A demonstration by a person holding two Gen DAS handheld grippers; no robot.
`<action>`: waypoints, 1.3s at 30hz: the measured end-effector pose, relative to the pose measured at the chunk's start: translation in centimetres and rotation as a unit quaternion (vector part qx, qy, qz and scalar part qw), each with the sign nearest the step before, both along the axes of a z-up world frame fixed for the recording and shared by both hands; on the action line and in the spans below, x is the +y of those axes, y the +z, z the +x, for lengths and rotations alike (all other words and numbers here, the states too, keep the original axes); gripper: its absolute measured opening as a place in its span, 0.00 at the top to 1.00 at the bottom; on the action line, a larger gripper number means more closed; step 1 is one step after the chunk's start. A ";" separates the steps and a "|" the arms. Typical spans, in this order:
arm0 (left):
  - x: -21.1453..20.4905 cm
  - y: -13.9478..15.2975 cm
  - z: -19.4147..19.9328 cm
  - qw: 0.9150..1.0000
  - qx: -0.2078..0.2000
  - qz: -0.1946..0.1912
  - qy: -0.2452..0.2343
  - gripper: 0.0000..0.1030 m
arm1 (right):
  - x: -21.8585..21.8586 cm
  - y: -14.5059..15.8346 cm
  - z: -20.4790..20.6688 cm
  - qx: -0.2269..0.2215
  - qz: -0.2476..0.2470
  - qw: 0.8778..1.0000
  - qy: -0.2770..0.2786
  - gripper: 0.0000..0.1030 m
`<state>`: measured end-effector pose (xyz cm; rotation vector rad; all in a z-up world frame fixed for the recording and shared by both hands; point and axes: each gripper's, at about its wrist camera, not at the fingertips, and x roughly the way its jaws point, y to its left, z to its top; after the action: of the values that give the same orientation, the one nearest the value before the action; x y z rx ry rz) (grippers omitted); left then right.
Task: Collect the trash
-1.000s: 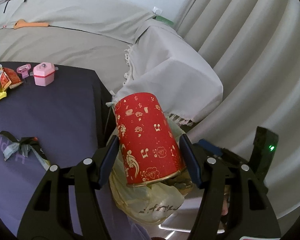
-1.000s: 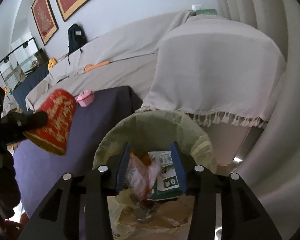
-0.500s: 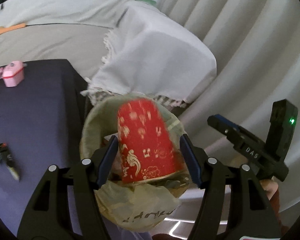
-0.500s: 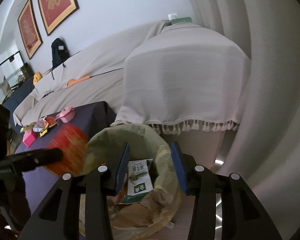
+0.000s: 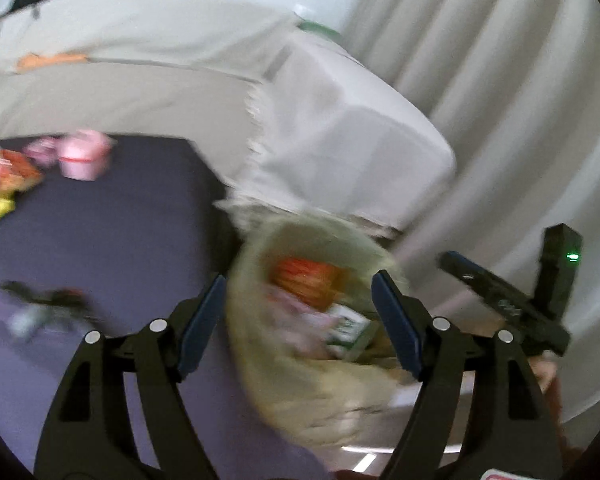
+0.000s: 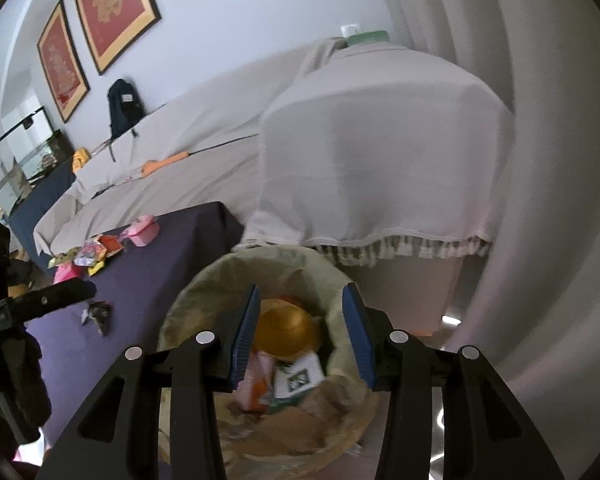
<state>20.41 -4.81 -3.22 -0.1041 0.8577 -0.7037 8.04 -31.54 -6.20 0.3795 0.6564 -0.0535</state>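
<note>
The red cup [image 6: 286, 330] lies in the lined trash bin [image 6: 204, 296], its gold mouth facing up, low in the middle of the right wrist view; in the blurred left wrist view it is a red-orange patch [image 5: 306, 278] inside the bin [image 5: 252, 264]. A green-and-white carton [image 6: 298, 378] lies just below it. The left gripper [image 5: 296, 320] has just been opening its jaws, which stand wide and empty over the bin. The right gripper [image 6: 302, 332] holds its jaws partly apart above the bin, pressing on nothing. To the left, the dark purple surface [image 6: 156, 264] carries a crumpled wrapper [image 6: 96, 314], snack packets [image 6: 86, 256] and a pink box [image 6: 142, 232].
</note>
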 end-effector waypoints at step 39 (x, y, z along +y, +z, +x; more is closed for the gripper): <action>29.9 -2.5 18.3 0.973 -0.014 0.127 0.194 0.73 | 28.9 0.3 24.5 0.070 -0.074 0.962 0.253 0.60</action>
<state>38.69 25.12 -5.72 -0.0303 0.8625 -0.2265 32.59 -2.62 -5.87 0.0554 0.8674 0.3587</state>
